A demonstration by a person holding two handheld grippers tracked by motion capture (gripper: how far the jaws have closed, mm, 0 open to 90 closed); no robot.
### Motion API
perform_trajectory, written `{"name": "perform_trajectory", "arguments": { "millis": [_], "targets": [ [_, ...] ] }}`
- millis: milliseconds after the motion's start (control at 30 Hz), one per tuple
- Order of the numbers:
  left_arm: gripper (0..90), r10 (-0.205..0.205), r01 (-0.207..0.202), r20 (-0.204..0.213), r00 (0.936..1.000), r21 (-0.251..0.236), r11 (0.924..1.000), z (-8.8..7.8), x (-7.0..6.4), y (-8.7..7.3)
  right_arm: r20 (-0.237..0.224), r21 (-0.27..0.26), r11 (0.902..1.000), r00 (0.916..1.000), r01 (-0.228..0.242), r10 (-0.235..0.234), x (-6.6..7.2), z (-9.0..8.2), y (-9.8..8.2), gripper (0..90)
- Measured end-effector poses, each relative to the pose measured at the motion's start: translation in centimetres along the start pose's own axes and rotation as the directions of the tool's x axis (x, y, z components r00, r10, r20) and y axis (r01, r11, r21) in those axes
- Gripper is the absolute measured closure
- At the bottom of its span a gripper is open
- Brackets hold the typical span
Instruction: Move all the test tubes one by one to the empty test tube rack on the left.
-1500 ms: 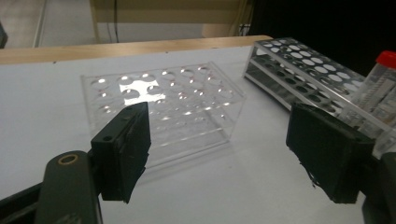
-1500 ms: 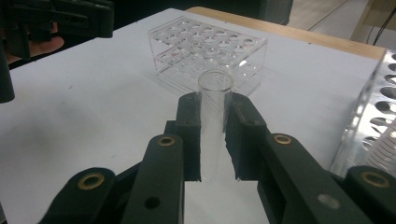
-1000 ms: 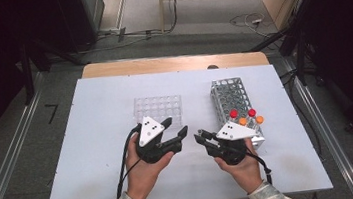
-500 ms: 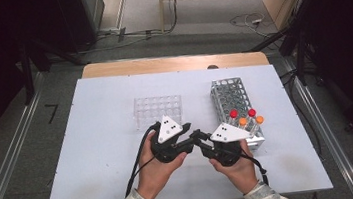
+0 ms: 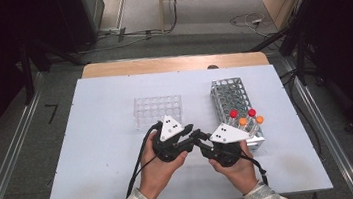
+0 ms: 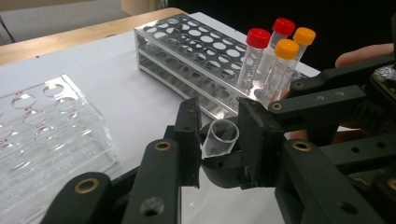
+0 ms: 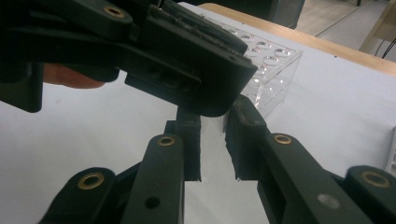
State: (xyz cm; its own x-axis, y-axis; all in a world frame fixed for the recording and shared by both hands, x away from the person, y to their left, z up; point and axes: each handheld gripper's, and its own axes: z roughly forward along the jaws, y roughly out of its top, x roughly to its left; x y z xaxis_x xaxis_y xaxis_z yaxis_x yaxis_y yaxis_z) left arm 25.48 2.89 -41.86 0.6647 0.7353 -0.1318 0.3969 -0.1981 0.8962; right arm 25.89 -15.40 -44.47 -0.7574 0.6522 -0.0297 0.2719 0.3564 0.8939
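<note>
Both grippers meet mid-table. Left gripper point(image 5: 191, 137), jaws just closing, clamps an open clear tube point(image 6: 219, 138); right gripper point(image 5: 204, 144) grips its other end. Metal rack point(image 5: 235, 104) with four capped tubes point(image 6: 275, 51) just right; clear rack point(image 5: 158, 110) behind.

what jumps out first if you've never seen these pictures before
The two grippers meet near the table's front edge, the left gripper and right gripper both closing on one clear uncapped tube. Just right of them, four tubes with red and orange caps stand in the near end of a metal rack. An empty clear rack sits behind the hands.
</note>
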Motion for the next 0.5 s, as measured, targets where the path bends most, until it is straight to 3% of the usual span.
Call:
{"name": "perform_trajectory", "arguments": {
  "millis": [433, 500],
  "targets": [
    [77.3, -0.005, 0.005, 0.009, 0.9999, 0.005, 1.0, -0.17, 0.11, 0.1, -0.002, -0.006, 0.9999, 0.9999, -0.01, 0.01, 0.13, -0.02, -0.08, 70.6],
    [77.4, -0.004, 0.004, 0.009, 1.0, -0.002, 1.0, -0.26, 0.2, 0.16, -0.012, -0.021, 0.9994, 0.9996, -0.027, 0.027, -0.05, -0.06, -0.1, 57.0]
  ]
}}
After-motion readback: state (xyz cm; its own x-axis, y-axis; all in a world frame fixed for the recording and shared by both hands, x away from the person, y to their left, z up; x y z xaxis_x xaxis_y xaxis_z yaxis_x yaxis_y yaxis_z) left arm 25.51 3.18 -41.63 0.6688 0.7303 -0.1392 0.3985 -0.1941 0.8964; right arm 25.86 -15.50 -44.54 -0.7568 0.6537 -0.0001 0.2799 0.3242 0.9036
